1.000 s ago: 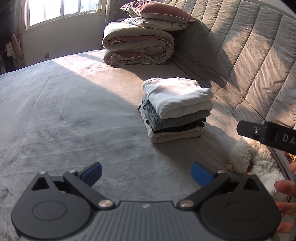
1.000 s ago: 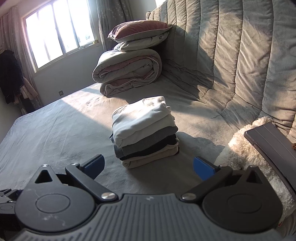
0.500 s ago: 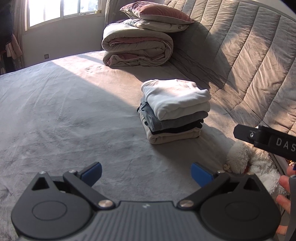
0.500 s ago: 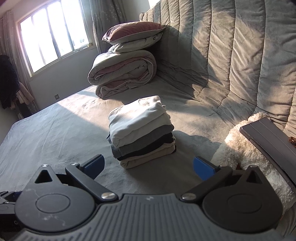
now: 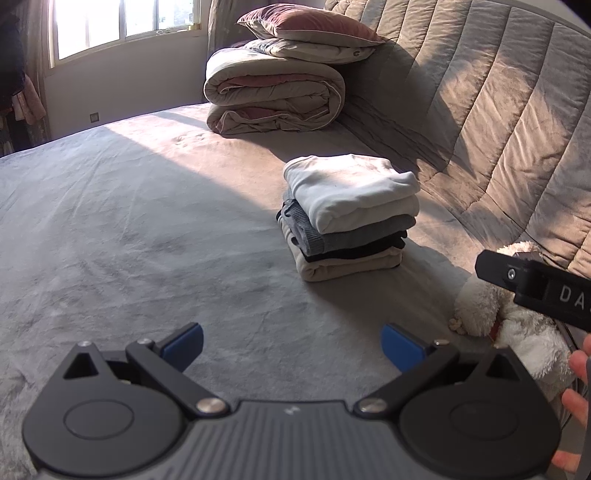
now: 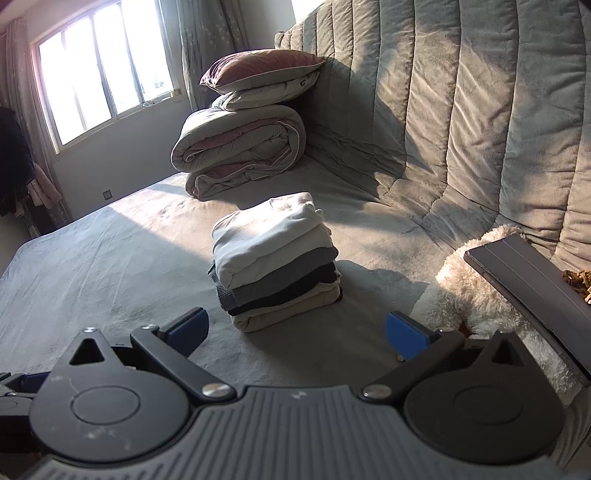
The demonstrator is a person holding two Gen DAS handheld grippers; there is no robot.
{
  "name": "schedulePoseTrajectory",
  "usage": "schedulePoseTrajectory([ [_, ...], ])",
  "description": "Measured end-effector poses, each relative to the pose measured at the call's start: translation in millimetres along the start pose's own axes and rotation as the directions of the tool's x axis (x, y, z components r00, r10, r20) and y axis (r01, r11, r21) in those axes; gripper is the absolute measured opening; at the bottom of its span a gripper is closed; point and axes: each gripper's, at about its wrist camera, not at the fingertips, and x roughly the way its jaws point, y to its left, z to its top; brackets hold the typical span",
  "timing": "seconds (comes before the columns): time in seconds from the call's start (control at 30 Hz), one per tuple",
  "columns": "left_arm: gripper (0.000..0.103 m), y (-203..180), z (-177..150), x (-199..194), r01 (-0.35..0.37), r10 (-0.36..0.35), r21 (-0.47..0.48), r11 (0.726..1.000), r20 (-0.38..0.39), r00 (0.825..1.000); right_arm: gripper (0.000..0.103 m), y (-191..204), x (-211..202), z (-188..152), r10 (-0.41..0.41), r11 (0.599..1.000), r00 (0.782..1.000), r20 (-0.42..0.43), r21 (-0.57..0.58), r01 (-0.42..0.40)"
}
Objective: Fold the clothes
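Observation:
A neat stack of folded clothes [image 5: 349,218] [image 6: 275,258] rests on the grey bed: white on top, then grey, black and beige. My left gripper [image 5: 291,345] hovers open over the bedspread, well in front of the stack and holding nothing. My right gripper [image 6: 295,330] is also open and empty, with the stack just beyond its blue fingertips [image 6: 404,334]. Part of the right gripper's black body [image 5: 535,290] shows at the right edge of the left wrist view, with a person's fingers [image 5: 578,387] below it.
A rolled duvet [image 5: 273,98] [image 6: 240,147] topped by pillows [image 5: 306,35] sits at the head of the bed against the quilted headboard [image 6: 461,129]. A white plush toy [image 6: 476,295] [image 5: 517,325] and a dark tablet case [image 6: 532,288] lie to the right. Bare bedspread [image 5: 110,221] spreads left.
Both grippers have drifted slightly, so the stack shifts a little in each view. Both stay open and empty; the clothes have not moved.

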Motion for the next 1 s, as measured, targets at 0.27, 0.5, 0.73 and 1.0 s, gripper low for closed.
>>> schedulePoseTrajectory([
  [0.27,0.103,10.8,-19.0,-6.6,-0.03,0.03,0.002,1.0,0.004,1.0,0.103,16.2,-10.7,-15.3,-0.03,0.996,0.999,0.033,-0.085,0.033],
  [0.5,0.103,24.5,-26.3,-8.8,-0.06,0.059,-0.028,0.998,-0.01,0.998,0.103,29.5,-10.8,-26.1,-0.005,0.993,1.0,0.021,-0.121,0.008],
  [0.73,0.103,31.6,-29.3,-8.5,-0.069,0.068,-0.036,0.997,-0.023,0.997,0.103,38.6,-11.6,-32.5,0.004,0.992,1.0,0.013,-0.13,-0.003],
  [1.0,0.103,35.1,-31.8,-5.9,-0.06,0.058,-0.043,0.997,-0.034,0.998,0.103,44.5,-10.9,-36.8,0.001,0.99,1.0,0.003,-0.141,0.0],
])
